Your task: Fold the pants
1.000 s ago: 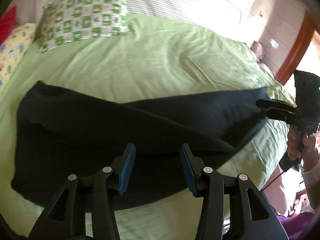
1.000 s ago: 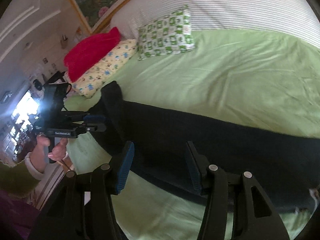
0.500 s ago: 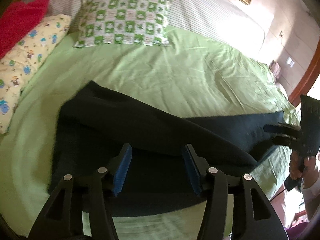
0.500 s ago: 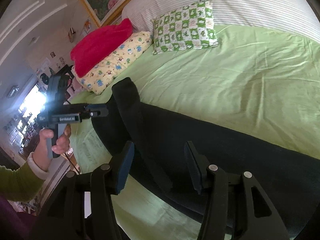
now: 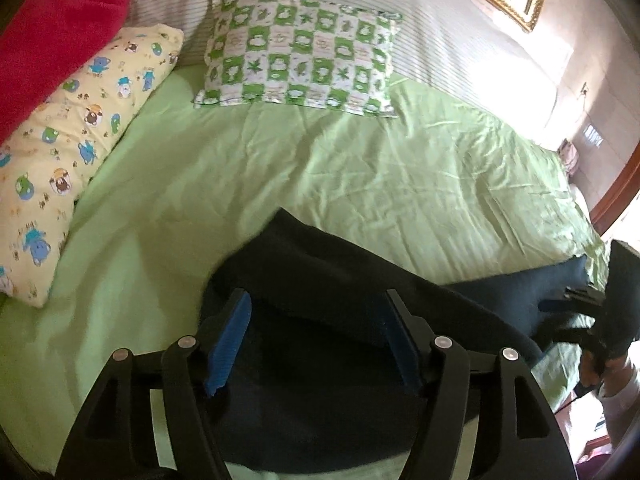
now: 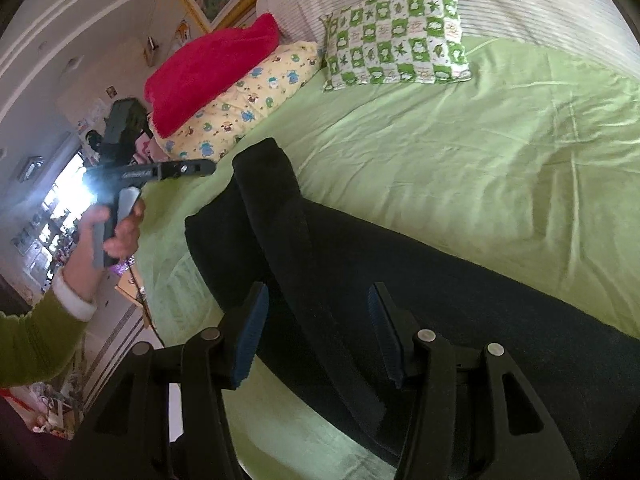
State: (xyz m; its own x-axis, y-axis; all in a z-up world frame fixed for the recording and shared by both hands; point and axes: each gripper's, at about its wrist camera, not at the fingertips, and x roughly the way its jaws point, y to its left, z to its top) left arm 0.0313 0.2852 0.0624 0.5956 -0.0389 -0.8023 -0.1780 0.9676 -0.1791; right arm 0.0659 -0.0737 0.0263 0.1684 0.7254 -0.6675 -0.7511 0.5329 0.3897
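Note:
Dark navy pants (image 5: pixel 344 280) lie lengthwise along the near edge of a green bed, one leg folded over the other; they also show in the right wrist view (image 6: pixel 360 264). My left gripper (image 5: pixel 316 320) is open and empty, hovering above the waist end. My right gripper (image 6: pixel 316 316) is open and empty above the pants' middle. The right gripper shows at the far right of the left wrist view (image 5: pixel 560 312), beside the leg end. The left gripper shows at the left of the right wrist view (image 6: pixel 200 168), held off the bed's edge.
A green sheet (image 5: pixel 360 168) covers the bed. A green-checked pillow (image 5: pixel 304 60), a yellow cartoon pillow (image 5: pixel 60 152) and a red cushion (image 5: pixel 48 28) lie at the head. A striped cover (image 6: pixel 540 12) lies behind them. A wooden bed frame (image 5: pixel 616 192) stands at right.
Both grippers have lifted and pulled back from the pants, staying open. The left wrist view has swung towards the pillows; the waist end now lies folded narrower.

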